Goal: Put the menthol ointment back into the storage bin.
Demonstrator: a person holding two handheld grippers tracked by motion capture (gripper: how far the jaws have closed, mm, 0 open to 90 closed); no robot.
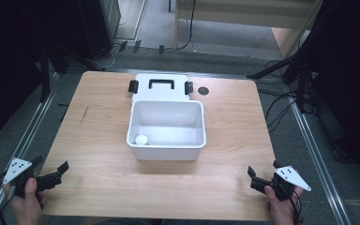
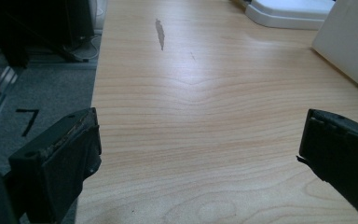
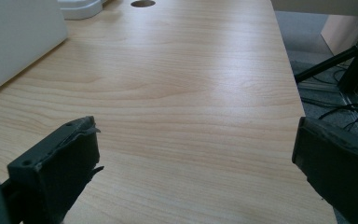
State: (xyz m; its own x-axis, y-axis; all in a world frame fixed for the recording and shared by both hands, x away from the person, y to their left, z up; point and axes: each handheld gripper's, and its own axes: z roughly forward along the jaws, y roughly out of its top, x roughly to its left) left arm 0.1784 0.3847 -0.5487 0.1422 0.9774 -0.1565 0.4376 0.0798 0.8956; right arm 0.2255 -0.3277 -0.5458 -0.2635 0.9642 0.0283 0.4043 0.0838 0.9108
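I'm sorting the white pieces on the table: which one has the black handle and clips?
The flat white lid lying behind the box, at the far edge. The open white box is deep and plain, and the small white round thing sits inside it.

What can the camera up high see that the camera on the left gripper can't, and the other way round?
The high view looks into the open white box, where a small round white thing lies in its near left corner, and it takes in the lid with its black handle behind the box, plus the left gripper and the right gripper, both held open and empty near the table's front corners. The left gripper view brings a close look at its own worn jaw pads and a black mark on the grey floor. Both show the wooden table, the dark streak on it, and the box's outer wall.
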